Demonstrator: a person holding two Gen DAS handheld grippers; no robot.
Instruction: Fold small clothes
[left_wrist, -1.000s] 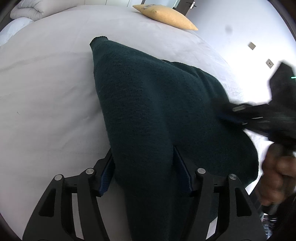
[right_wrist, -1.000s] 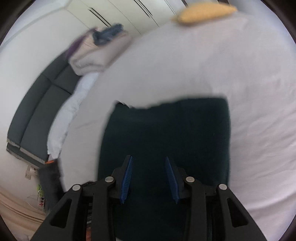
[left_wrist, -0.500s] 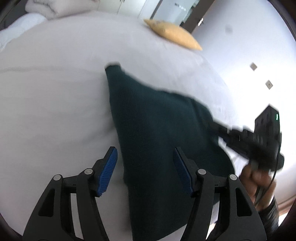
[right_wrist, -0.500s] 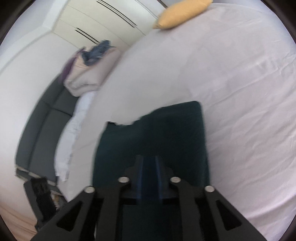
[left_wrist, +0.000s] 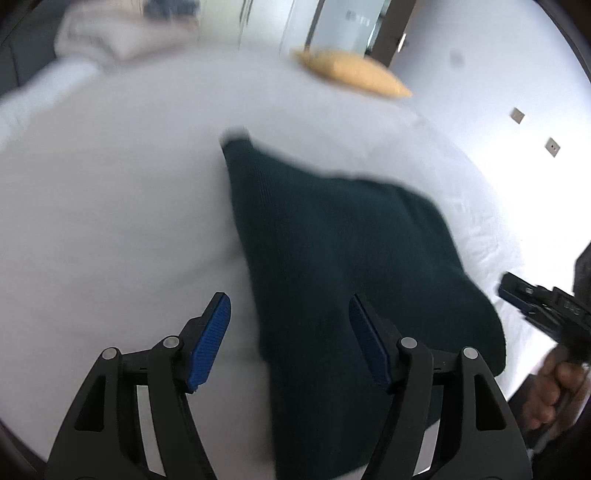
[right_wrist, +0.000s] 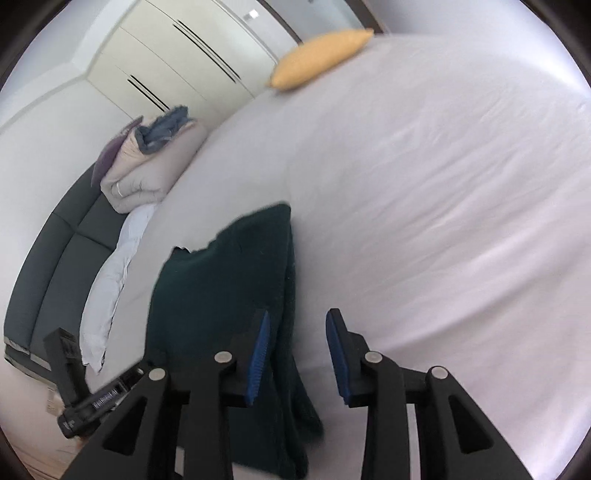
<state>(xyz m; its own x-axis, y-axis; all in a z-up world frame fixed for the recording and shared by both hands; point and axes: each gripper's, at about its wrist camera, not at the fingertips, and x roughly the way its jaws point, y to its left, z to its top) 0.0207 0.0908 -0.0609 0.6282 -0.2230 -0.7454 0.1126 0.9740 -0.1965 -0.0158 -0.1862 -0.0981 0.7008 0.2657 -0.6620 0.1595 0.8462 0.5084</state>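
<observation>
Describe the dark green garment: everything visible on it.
The dark green garment looks like a soft knit, folded into a long, layered strip lying flat on the white bed sheet, near its edge. In the right wrist view its stacked edges show along one side. Both the left hand-held gripper and the right hand-held gripper are open above it, gripping nothing. Motion blur hides finer detail.
</observation>
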